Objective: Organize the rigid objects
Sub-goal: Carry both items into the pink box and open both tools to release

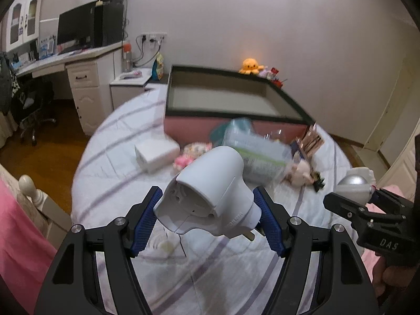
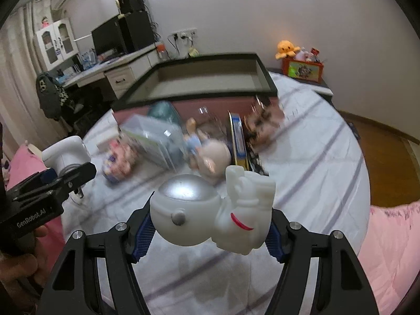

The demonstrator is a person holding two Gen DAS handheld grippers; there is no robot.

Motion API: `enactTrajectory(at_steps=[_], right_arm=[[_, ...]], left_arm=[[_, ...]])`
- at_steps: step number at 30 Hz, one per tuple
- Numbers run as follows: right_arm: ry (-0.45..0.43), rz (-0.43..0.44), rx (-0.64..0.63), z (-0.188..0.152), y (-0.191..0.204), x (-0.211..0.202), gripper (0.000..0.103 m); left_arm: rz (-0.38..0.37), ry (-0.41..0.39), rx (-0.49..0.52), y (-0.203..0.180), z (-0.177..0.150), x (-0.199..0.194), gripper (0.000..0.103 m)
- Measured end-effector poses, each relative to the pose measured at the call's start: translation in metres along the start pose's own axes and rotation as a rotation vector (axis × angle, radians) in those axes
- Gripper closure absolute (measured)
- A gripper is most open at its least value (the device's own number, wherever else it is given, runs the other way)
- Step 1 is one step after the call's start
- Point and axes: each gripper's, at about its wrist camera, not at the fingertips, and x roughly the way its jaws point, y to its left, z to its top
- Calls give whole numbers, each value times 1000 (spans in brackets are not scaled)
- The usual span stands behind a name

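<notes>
Between our left gripper's blue pads: our left gripper (image 1: 207, 218) is clamped on a white hair dryer (image 1: 210, 191), raised above the bed (image 1: 110, 141), its barrel pointing away toward the box.
Between our right gripper's pads: our right gripper (image 2: 211, 225) grips a white astronaut figure (image 2: 212, 212) with a silver visor, lying sideways, above the striped bedding.
Box: a big pink box (image 1: 189, 128) with a dark rim sits open on the bed beyond both grippers; blurred toys and packets lie heaped in front of it.
Left view only: a small white carton (image 1: 155, 155) left of the heap, and a bedpost (image 1: 27, 186) at the lower left.
Right view only: a colourful tin (image 2: 302, 71) under the orange plush octopus (image 2: 286, 48), and a doll (image 2: 210, 155) in the heap just beyond the astronaut.
Writing: "DAS" on our right gripper's body in the left view; "GenRobot.AI" on our left gripper's body in the right view. Small grey lettering on the hair dryer is too blurred for us to read.
</notes>
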Motion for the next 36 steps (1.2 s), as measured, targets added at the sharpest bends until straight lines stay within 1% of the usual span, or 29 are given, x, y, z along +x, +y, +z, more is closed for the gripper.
enactTrajectory(at_steps=[4, 6, 7, 9, 12, 16, 21, 28, 34, 36], right_arm=[[-56, 43, -24, 38, 3, -8, 32], [-83, 43, -37, 57, 2, -7, 32], [-101, 36, -48, 71, 1, -5, 32], [-114, 37, -46, 89, -2, 0, 32], [-126, 27, -47, 121, -9, 18, 32], [-100, 25, -30, 149, -18, 51, 32], [-36, 24, 3, 164, -28, 91, 32], [39, 17, 18, 168, -37, 131, 32], [85, 5, 20, 166, -40, 150, 32], [87, -3, 19, 167, -41, 152, 31]], left_arm=[[-21, -44, 5, 3, 31, -5, 31], [-24, -68, 7, 5, 50, -2, 31], [-25, -79, 14, 6, 62, 1, 31], [-30, -91, 19, 7, 81, 8, 31], [-44, -87, 25, 8, 105, 25, 31], [-52, -63, 28, 7, 131, 57, 31], [-47, -19, 23, 7, 147, 95, 31], [-38, 43, 17, 7, 151, 134, 31], [-22, 72, 30, 4, 151, 151, 32], [-16, 75, 31, 4, 154, 153, 30]])
